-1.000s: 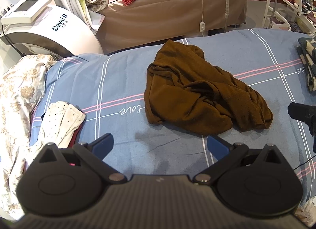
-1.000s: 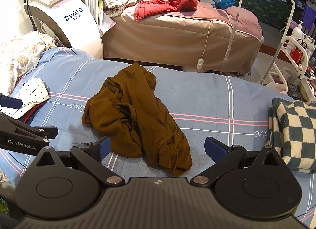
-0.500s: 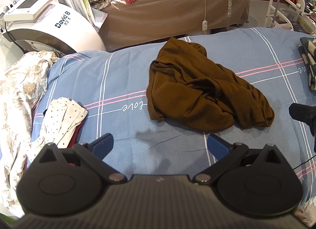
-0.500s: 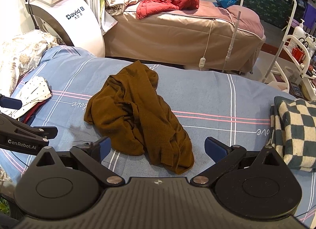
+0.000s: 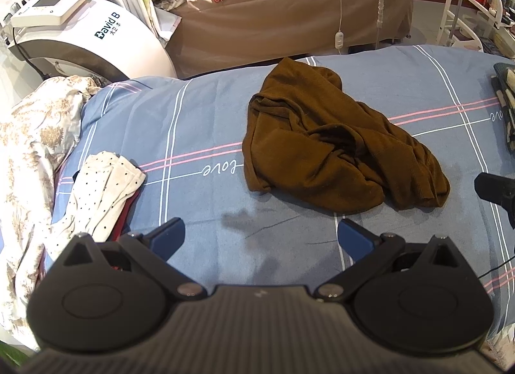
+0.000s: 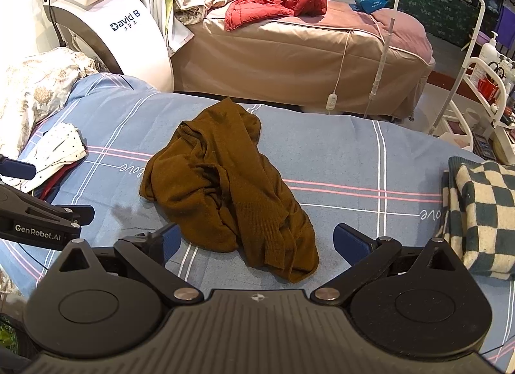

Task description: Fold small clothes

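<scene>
Fingers (image 5: 167,234) of both grippers are hovering apart, holding nothing, short of the brown garment (image 5: 334,145).
Over the last second both views are creeping slightly nearer the garment, crumpled mid-bed on the blue sheet (image 5: 206,122), unmoved; folding is not yet starting, and a first grasp is likely pending.

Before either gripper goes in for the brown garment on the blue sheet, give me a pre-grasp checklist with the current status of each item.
1. Left gripper open and empty: ok.
2. Right gripper open and empty: ok.
3. Brown garment lies free on the blue sheet, nothing on top: ok.
4. Garment spread flat for folding: not ok, it is crumpled in a heap.
5. A hem or corner identifiable to grasp: cannot tell, the folds hide the edges.
6. Polka-dot clothes and checked blanket apart from the garment: ok.
</scene>
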`<action>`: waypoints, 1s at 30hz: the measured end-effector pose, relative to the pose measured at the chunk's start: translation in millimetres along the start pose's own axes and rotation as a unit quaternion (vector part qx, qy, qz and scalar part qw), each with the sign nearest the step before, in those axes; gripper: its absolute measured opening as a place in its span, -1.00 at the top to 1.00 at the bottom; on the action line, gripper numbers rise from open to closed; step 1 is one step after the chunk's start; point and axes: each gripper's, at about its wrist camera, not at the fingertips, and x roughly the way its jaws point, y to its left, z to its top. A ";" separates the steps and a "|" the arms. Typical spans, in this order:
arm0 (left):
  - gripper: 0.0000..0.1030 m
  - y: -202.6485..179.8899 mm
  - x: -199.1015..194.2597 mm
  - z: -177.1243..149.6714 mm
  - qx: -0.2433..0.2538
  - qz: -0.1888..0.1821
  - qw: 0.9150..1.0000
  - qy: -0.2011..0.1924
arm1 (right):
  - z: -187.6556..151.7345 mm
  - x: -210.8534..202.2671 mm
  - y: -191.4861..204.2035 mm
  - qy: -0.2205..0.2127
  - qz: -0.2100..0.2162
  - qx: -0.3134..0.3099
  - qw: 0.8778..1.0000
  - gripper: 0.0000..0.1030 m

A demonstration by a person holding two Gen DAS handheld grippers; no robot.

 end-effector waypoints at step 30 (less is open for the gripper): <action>-1.00 -1.5 8.7 5.2 0.006 -0.002 1.000 0.008 | 0.5 6.2 -1.3 0.014 0.006 0.005 1.000 -1.00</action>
